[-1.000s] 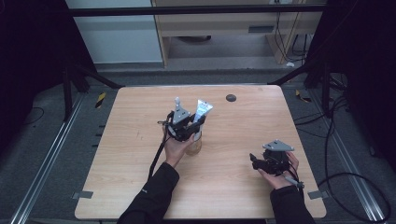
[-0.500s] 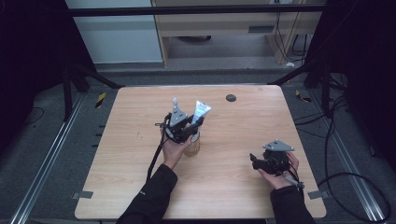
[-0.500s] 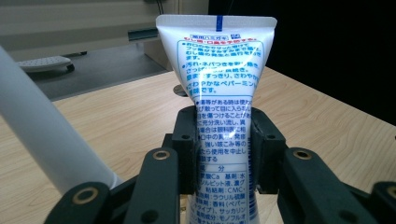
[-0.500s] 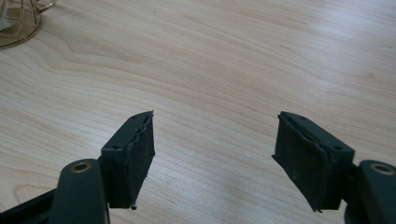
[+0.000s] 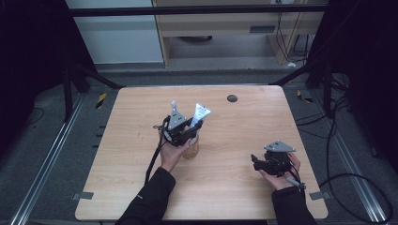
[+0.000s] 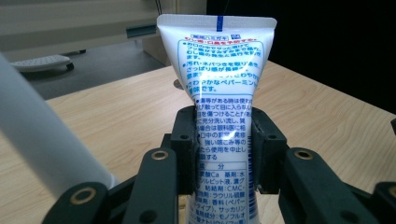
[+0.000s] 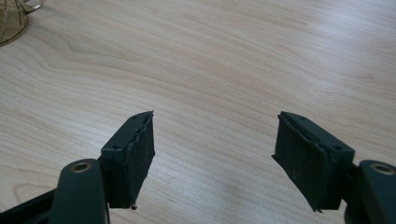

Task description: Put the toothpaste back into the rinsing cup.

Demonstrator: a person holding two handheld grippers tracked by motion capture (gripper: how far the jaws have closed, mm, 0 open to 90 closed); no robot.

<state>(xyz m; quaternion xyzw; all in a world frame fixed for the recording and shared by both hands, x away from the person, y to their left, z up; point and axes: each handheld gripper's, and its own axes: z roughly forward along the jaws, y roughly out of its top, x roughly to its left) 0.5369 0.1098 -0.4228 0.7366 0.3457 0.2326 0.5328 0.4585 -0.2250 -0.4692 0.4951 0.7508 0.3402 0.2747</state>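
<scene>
A light wooden table [image 5: 141, 117] is standing on grey carpeted floor [image 5: 42, 140], with metal rails [image 5: 51, 154] running along both its sides. Beyond its far edge a pale wooden cabinet [image 5: 211, 18] is sitting against the wall, black curtains [image 5: 28, 47] are hanging at either side, and cables [image 5: 347, 154] are trailing across the floor.

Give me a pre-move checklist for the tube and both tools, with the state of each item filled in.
1. Left tool shut on the tube: ok, pads press its printed body from both sides.
2. Tube upright in the grip, crimped end up: ok.
3. Right tool open and holding nothing: ok, bare table between its jaws.
4. Right tool apart from the left: ok, it sits near the table's right front in the high view.
5. Cup under the left tool, tube's lower end in it or above it: cannot tell, the hand hides it.
6. Tube cap on: cannot tell.
</scene>
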